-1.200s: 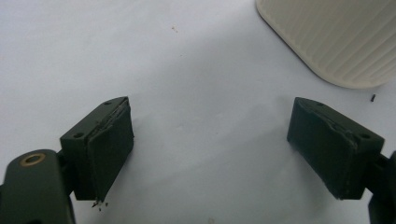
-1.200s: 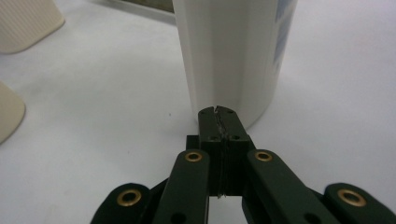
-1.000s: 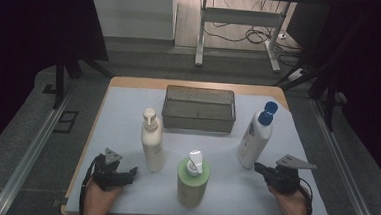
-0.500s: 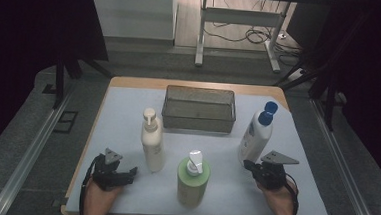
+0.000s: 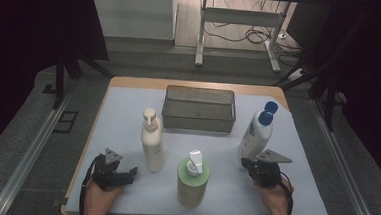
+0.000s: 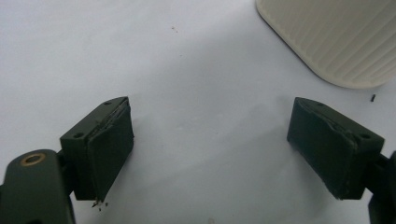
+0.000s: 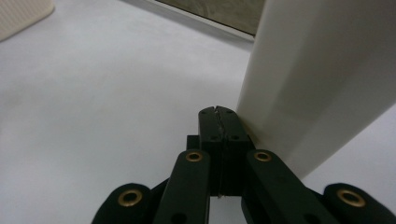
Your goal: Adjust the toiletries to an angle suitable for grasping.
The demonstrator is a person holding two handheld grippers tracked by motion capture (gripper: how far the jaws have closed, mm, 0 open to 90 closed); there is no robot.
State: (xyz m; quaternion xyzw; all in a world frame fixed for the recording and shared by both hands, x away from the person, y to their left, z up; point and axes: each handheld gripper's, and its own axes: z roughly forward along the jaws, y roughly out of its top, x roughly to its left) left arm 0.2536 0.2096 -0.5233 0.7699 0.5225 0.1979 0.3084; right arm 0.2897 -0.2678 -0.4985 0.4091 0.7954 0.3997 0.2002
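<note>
Three bottles stand on the white mat: a cream pump bottle (image 5: 152,141), a green pump bottle (image 5: 192,179) and a white bottle with a blue cap (image 5: 257,130). My left gripper (image 5: 127,174) rests near the front left edge, jaws open with bare mat between them (image 6: 210,140); the cream bottle's base (image 6: 336,37) lies ahead to its right. My right gripper (image 5: 246,164) sits at the foot of the blue-capped bottle, shut with nothing between the pads (image 7: 218,112). The bottle's white wall (image 7: 317,79) rises just right of its tips.
A dark mesh basket (image 5: 199,108) sits at the back middle of the table. The wooden table edge (image 5: 81,181) runs close along the left hand. Open mat lies between the green bottle and the right gripper. Floor, rails and a metal stand lie beyond.
The right hand has slid left across the mat toward the base of the blue-capped bottle. The left hand and the bottles have stayed put.
</note>
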